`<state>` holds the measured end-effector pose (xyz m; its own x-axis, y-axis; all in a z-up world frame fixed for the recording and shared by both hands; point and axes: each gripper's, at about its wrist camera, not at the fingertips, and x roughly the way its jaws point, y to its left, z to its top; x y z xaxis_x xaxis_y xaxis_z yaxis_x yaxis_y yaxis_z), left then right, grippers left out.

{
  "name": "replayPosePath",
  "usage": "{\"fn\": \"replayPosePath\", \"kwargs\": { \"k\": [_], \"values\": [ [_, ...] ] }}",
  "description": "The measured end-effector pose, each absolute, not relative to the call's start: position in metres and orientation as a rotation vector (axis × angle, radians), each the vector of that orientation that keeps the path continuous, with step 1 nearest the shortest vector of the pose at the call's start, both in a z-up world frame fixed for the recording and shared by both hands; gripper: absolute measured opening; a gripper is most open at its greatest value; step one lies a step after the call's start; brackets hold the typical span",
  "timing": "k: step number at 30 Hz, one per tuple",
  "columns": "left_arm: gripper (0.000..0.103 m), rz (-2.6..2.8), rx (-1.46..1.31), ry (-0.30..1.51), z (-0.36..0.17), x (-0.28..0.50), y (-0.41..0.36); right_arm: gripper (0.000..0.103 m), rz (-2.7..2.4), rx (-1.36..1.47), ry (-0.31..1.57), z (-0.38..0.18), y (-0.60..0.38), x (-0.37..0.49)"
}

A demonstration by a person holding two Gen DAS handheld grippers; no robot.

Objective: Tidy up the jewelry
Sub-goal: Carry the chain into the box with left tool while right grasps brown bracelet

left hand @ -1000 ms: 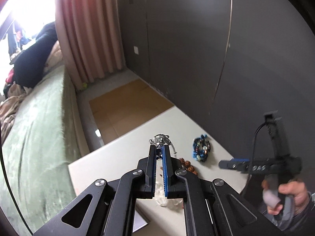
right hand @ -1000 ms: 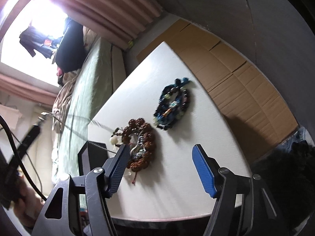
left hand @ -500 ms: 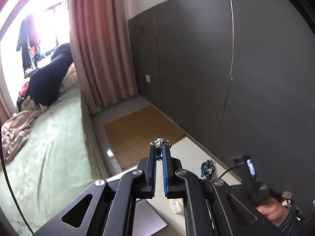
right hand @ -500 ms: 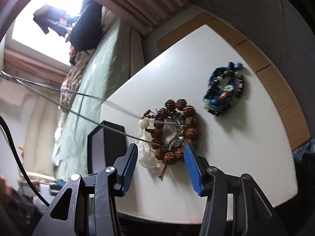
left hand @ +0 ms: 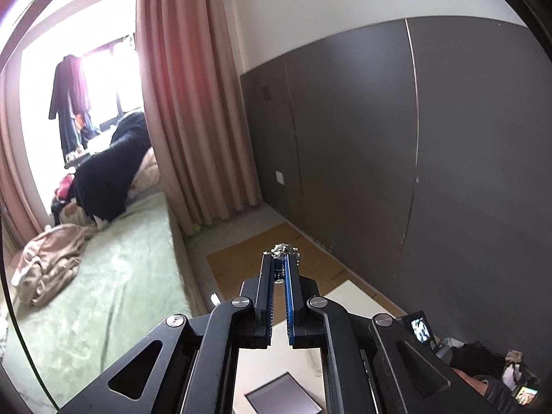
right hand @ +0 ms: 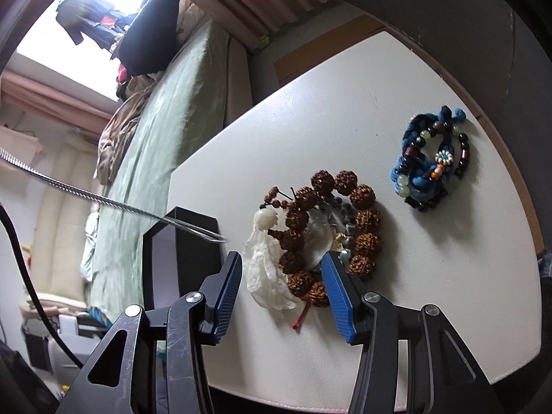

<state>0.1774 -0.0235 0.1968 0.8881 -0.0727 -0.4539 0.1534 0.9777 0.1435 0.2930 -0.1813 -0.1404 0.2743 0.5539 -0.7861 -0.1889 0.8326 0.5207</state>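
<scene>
Left wrist view: left gripper (left hand: 280, 260) raised high above the table (left hand: 348, 293), pointing toward the curtain (left hand: 186, 110) and dark wall (left hand: 396, 145). Jaws nearly together, clamped on a silver clasp (left hand: 283, 250) that sticks out past the tips. Chain below the clasp not visible here. Far below, a grey-lined box (left hand: 281, 398) sits on the table between the gripper's arms. Green bed (left hand: 103, 283) to the left, clothes piled at its far end.

Right wrist view: right gripper (right hand: 281, 269) low over the table (right hand: 345, 110), jaws apart, holding nothing. Between its fingers lies the brown bracelet (right hand: 331, 227) of large rough beads, flat on the table, with a clear bag (right hand: 267, 276) partly under its left side. The right blue pad overlaps the bracelet's near edge; contact cannot be told. A silver chain (right hand: 103, 200) runs taut from the upper left, in the air, its lower end above the black box (right hand: 179, 262), which stands just left of the bag. A blue bracelet (right hand: 431, 162) with mixed beads lies well apart, toward the table's right edge.
</scene>
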Motion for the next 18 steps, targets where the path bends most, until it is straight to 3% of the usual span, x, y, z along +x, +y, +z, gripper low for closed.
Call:
{"fn": "replayPosePath", "kwargs": {
  "k": [4,10,18],
  "values": [
    [0.005,-0.098,0.197,0.453,0.203,0.176,-0.020,0.048,0.499,0.319,1.209,-0.148,-0.169,0.298],
    [0.005,-0.056,0.193,0.451,0.205,0.173,-0.005,0.021,0.457,0.301,1.272,-0.175,-0.154,0.312],
    [0.005,-0.030,0.168,0.468,0.199,0.174,0.015,0.021,0.485,0.403,1.198,-0.152,-0.171,0.303]
  ]
}}
